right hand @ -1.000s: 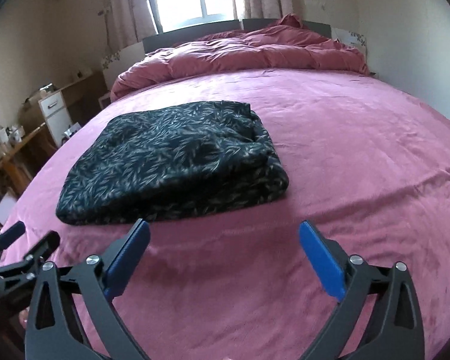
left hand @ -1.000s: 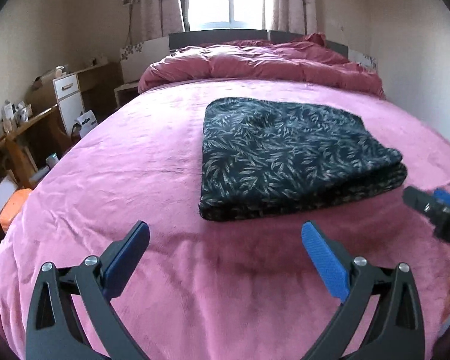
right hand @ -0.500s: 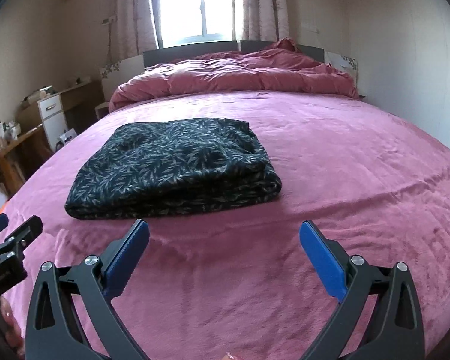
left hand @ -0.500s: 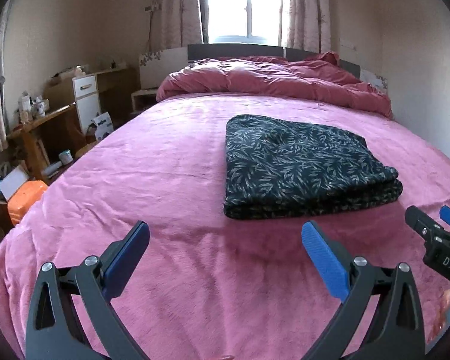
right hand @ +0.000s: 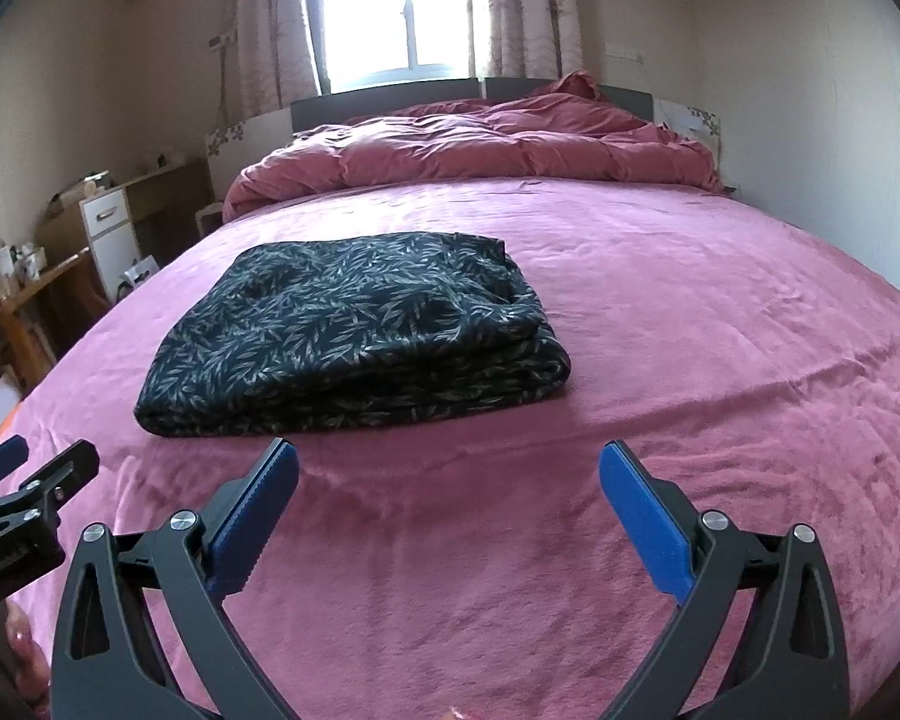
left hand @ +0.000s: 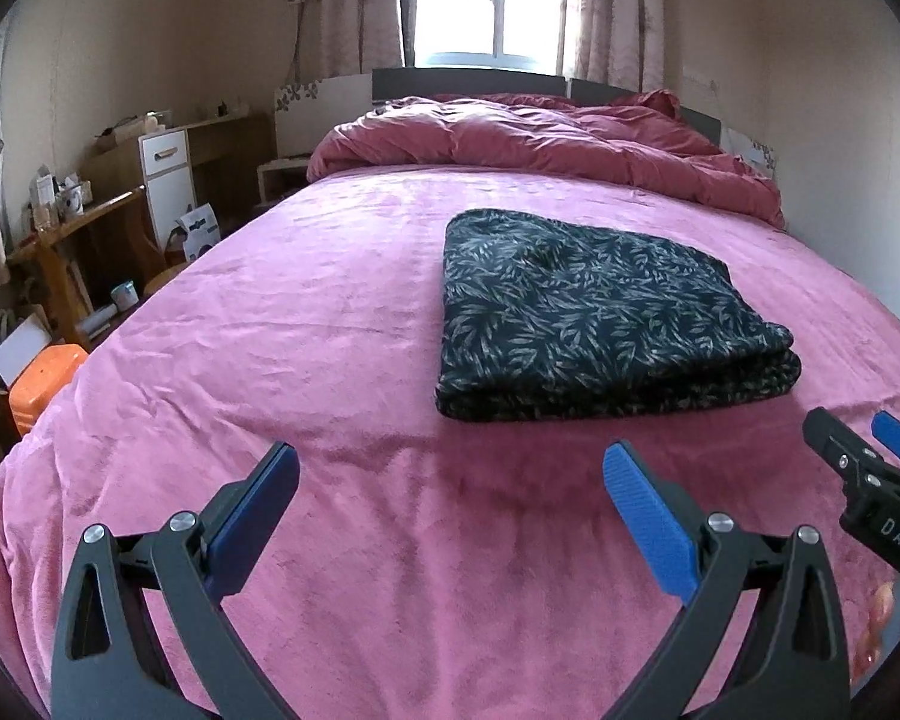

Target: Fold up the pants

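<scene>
The pants (left hand: 606, 312) lie folded into a thick, neat rectangle on the bed (left hand: 342, 324), roughly at its middle. They are dark with a pale leaf print, and several stacked layers show along the edge nearest the cameras. In the right wrist view the pants (right hand: 354, 330) sit left of centre, with a rounded fold at their right end.

Nearer than the pants, the left gripper (left hand: 450, 474) hangs above bare pink cover, its blue-padded fingers spread wide and holding nothing. The right gripper (right hand: 449, 471) is just the same, spread wide and empty, and apart from the pants. Each gripper shows at the edge of the other's view, so they are side by side.

Beyond the pants, a bunched red duvet (left hand: 546, 144) lies against the headboard (left hand: 468, 84), with a bright window (left hand: 486, 0) and curtains above. Left of the bed stand a white drawer unit (left hand: 168, 180), a cluttered wooden desk (left hand: 72, 228) and an orange box (left hand: 45, 384).
</scene>
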The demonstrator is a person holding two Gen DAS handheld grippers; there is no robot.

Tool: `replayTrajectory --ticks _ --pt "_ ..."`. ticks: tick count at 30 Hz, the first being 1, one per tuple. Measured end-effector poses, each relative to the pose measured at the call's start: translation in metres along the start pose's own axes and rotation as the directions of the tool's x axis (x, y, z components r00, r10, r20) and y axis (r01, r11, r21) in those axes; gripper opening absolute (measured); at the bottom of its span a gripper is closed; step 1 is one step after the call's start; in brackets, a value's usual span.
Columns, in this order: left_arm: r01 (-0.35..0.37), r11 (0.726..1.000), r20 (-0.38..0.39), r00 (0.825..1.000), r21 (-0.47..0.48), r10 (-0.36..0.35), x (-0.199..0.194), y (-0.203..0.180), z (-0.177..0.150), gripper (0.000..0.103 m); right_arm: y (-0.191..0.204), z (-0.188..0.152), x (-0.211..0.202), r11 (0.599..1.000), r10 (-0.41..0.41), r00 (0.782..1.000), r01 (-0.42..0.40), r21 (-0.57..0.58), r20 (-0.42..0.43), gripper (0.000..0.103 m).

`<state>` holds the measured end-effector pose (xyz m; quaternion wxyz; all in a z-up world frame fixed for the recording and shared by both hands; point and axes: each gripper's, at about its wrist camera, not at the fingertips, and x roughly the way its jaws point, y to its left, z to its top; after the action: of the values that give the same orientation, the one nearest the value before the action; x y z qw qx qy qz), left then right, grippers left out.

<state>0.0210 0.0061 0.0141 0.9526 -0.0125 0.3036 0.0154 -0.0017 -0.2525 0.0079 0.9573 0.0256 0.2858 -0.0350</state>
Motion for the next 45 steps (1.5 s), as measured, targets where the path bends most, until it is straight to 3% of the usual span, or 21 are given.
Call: replayTrajectory --ticks 45 --pt "0.022 1.000 -0.042 0.999 0.000 -0.022 0.0019 -0.0043 -0.0026 0.101 0.0014 -0.0022 0.0020 1.000 0.018 1.000 -0.017 0.026 -0.024 0.099"
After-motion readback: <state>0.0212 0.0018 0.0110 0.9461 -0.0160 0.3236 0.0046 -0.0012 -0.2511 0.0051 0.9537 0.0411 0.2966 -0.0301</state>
